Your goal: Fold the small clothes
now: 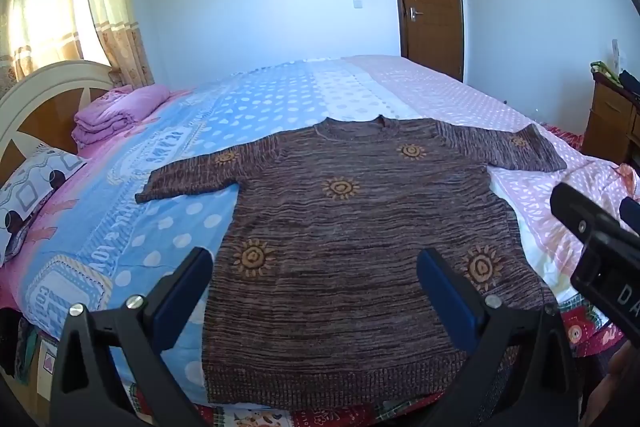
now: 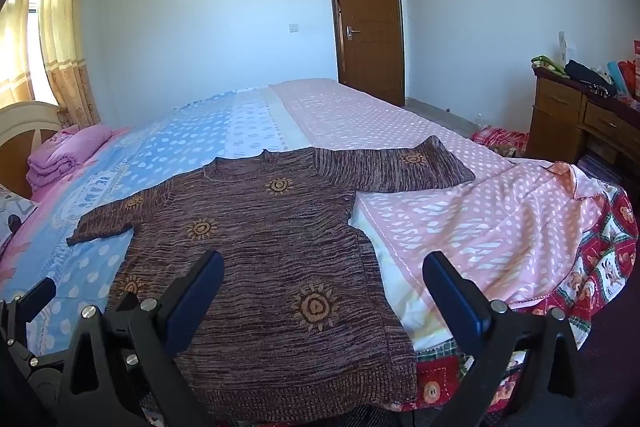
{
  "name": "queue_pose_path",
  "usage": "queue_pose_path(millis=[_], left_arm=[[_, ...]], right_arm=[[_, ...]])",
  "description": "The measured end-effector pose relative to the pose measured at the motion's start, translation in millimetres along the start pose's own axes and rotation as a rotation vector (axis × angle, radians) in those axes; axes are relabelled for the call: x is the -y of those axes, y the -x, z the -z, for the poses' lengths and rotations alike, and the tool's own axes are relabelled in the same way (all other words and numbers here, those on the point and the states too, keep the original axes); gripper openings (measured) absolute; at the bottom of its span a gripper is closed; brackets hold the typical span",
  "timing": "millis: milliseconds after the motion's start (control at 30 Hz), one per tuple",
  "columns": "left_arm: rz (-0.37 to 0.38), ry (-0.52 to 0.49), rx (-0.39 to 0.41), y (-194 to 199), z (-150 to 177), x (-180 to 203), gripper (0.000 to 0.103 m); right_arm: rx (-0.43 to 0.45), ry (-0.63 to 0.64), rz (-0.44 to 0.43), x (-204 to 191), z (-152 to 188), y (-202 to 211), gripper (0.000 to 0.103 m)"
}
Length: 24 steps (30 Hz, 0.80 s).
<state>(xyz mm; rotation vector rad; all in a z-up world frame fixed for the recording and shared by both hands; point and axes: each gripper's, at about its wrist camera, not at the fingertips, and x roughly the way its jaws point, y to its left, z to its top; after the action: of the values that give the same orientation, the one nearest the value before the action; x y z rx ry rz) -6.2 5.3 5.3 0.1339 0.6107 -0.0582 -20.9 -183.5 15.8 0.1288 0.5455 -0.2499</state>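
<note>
Nearest, the left gripper [image 1: 314, 277] hangs with its 2 blue-padded fingers [image 1: 182, 291] spread wide, nothing between them, above the lower half of a brown knit sweater [image 1: 352, 227]. The right gripper [image 2: 322, 281] is spread just as wide and empty, over the sweater's hem corner at 5 o'clock of the garment; in the left wrist view its black body shows at 3 o'clock. The sweater lies flat and unfolded, hem nearest, both short sleeves spread toward 9 and 2 o'clock, orange sun motifs [image 1: 340, 187] across it. It rests on a dotted blue and pink bedsheet [image 2: 400, 131]. Farther, at 10 o'clock, a folded pink blanket [image 1: 116, 115] sits by the headboard [image 1: 48, 87]. Beyond, a brown door [image 2: 368, 23] stands shut at 1 o'clock.
</note>
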Motion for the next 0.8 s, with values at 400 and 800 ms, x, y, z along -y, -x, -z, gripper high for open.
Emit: queue_pose_path(millis=[400, 800], left_arm=[[0.005, 0.002, -0.001, 0.0, 0.4, -0.2, 0.103], [0.009, 0.003, -0.002, 0.4, 1.3, 1.1, 0.103]], right_arm=[[0.009, 0.003, -0.002, -3.2, -1.1, -0.3, 0.100], [-0.010, 0.004, 0.000, -0.2, 3.1, -4.1, 0.100]])
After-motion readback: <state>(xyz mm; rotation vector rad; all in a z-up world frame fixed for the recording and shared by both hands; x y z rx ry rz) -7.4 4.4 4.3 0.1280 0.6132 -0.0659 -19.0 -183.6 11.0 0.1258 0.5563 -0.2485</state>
